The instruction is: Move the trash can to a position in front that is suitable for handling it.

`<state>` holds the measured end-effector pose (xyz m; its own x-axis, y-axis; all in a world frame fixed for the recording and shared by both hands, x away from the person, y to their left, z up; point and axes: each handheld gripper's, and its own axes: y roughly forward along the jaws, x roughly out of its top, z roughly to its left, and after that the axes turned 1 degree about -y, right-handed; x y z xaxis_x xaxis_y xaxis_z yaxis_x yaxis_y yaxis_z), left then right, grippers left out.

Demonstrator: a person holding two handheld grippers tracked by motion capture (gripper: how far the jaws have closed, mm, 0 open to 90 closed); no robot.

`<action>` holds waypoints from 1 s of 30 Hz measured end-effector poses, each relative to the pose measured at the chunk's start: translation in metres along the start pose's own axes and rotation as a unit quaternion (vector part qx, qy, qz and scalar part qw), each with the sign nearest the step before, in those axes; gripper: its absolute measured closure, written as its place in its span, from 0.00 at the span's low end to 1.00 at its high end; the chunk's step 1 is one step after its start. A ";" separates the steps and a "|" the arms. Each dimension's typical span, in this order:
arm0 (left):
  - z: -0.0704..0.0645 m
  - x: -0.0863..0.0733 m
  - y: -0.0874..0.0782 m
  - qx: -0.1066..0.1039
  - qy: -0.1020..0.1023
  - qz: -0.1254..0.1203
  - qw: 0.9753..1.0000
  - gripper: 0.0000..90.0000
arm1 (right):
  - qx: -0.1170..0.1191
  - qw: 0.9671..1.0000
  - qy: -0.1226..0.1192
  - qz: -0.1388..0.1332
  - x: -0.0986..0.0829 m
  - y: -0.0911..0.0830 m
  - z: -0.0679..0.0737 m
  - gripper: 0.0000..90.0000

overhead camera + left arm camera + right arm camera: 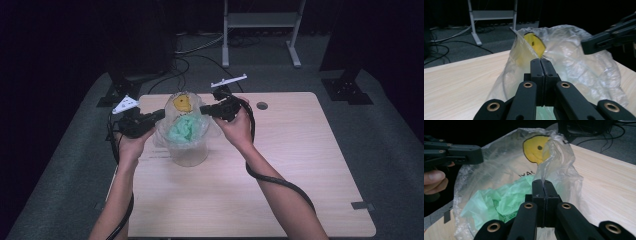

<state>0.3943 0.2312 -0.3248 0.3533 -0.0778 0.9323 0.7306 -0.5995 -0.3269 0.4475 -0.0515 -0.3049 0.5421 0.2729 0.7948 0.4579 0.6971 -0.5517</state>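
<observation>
The clear bag (184, 132) on the desk (300, 165) is pinched at opposite rims by the left tool (540, 65) and right tool (543, 187); green paper (499, 200) is seen inside from the right gripper view.

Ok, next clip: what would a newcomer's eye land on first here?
Probably the clear plastic bag standing near the middle of the wooden table, with a yellow smiley print on its far wall and crumpled green material inside. The left gripper and right gripper each pinch the bag's rim from opposite sides, jaws shut on the film.
</observation>
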 end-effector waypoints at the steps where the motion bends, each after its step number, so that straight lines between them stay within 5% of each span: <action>1: -0.002 0.000 0.001 -0.002 0.000 -0.002 1.000 1.00 | 0.002 1.000 0.000 0.000 0.001 0.001 0.001 1.00; 30: -0.032 -0.003 0.026 -0.049 0.012 0.007 0.999 1.00 | 0.049 0.998 0.049 -0.009 0.010 0.019 0.010 0.99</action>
<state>0.3934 0.1903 -0.3313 0.3470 -0.1050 0.9320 0.6645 -0.6737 -0.3233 0.4548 -0.0288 -0.3044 0.6027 0.1976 0.7731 0.3996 0.7639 -0.5068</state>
